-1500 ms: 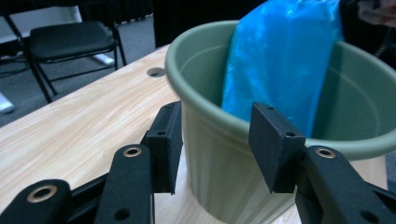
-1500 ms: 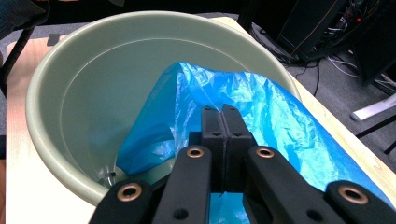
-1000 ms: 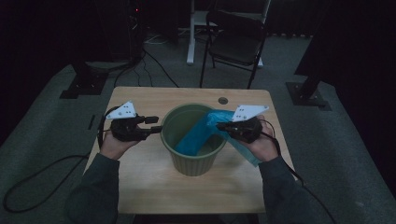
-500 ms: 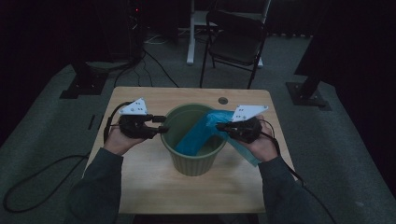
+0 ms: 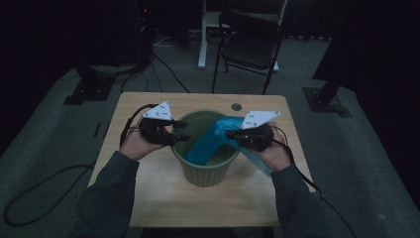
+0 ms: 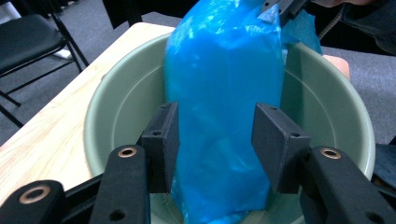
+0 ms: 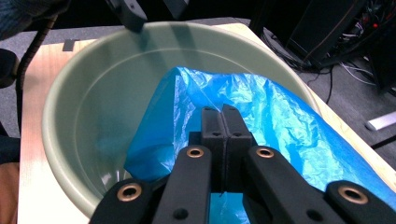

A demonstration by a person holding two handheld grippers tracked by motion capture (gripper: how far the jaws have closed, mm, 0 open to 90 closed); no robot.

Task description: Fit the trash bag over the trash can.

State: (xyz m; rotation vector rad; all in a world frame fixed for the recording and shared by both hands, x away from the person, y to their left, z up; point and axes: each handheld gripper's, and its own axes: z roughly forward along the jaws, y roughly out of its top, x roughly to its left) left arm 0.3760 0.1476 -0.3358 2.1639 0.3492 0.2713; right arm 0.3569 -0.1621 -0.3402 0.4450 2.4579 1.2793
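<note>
As seen from above:
Bin (image 5: 205, 168): green, upright at table (image 5: 148, 198) centre.
Bag (image 5: 210, 144): blue plastic, draped inside bin, spilling over right rim.
Right gripper (image 7: 223, 116): clamped together on bag.
Left gripper (image 5: 182, 131): jaws apart, just widened; moved from outside bin to its left rim.
</note>
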